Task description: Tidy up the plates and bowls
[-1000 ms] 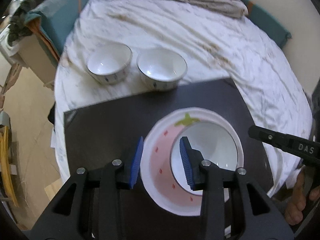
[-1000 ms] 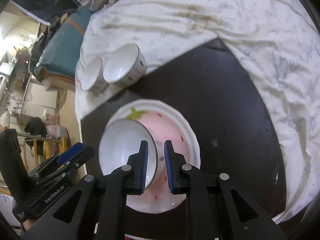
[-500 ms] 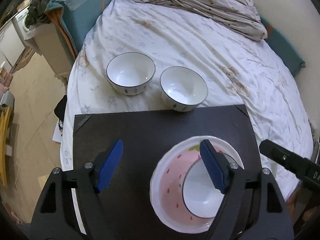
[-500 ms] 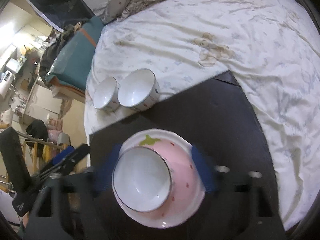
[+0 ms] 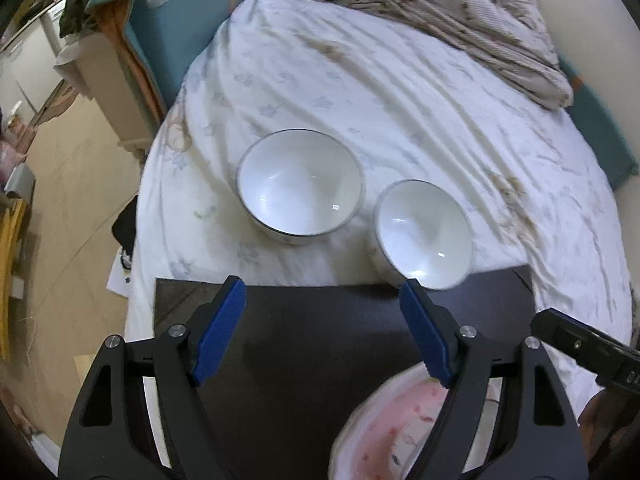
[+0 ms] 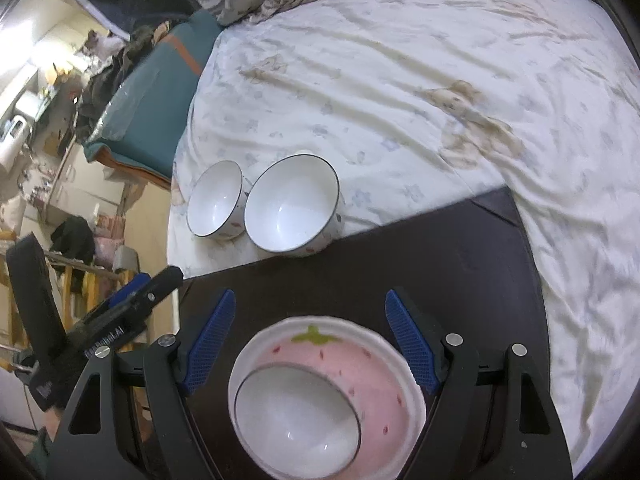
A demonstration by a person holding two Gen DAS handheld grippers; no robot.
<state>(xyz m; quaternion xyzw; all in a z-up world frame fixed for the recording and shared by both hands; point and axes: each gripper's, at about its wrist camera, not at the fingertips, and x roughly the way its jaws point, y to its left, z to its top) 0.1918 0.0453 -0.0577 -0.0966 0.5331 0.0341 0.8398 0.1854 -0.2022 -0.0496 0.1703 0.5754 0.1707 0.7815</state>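
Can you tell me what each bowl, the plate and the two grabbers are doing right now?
Left gripper: open, holding nothing.
Right gripper: open, holding nothing.
Strawberry plate: flat on the dark board.
Bowl on plate: upright, empty.
Two bowls on the bedsheet: upright, empty, side by side.

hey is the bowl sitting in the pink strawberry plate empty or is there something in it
Empty. In the right wrist view the bowl on the pink plate shows only a bare white inside with light glints, no food or liquid.

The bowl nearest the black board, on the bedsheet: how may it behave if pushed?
The bowl already leans on the soft, wrinkled sheet, so it may tip rather than slide. It looks glazed ceramic, probably slippery and breakable.
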